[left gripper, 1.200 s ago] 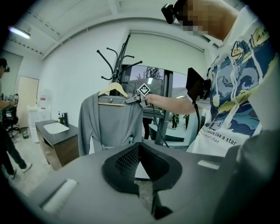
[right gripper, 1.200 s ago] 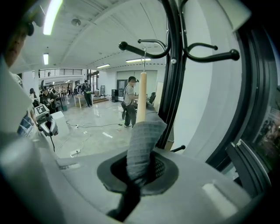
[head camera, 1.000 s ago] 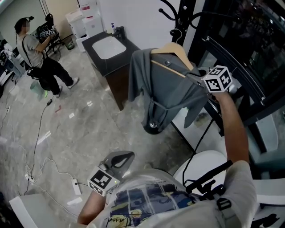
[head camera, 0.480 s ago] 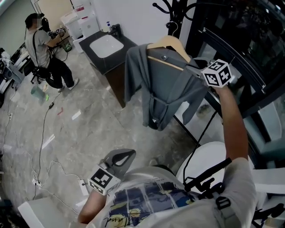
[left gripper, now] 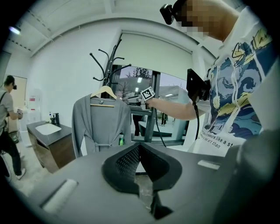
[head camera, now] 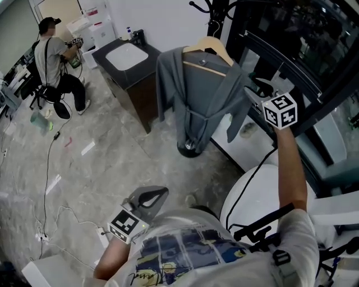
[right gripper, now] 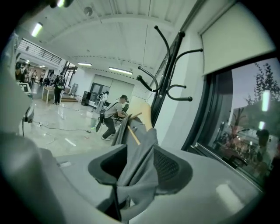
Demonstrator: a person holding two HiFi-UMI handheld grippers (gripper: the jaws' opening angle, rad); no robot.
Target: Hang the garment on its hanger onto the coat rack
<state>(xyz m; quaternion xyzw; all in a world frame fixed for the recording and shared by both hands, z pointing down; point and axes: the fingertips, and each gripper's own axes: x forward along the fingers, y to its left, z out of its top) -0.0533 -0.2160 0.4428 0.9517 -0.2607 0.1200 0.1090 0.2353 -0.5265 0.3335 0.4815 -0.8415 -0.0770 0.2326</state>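
Left gripper point(head camera: 159, 194): near, low, jaws together, empty. Garment point(head camera: 196, 95): grey, far centre, long axis vertical, hem down, on hanger point(head camera: 211, 47) hooked at coat rack point(head camera: 215, 12). Right gripper point(head camera: 257, 89): jaws opening, garment's fabric loose between them.

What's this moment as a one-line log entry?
garment: on hanger at coat rack; right gripper: opening, garment between jaws; left gripper: shut, empty
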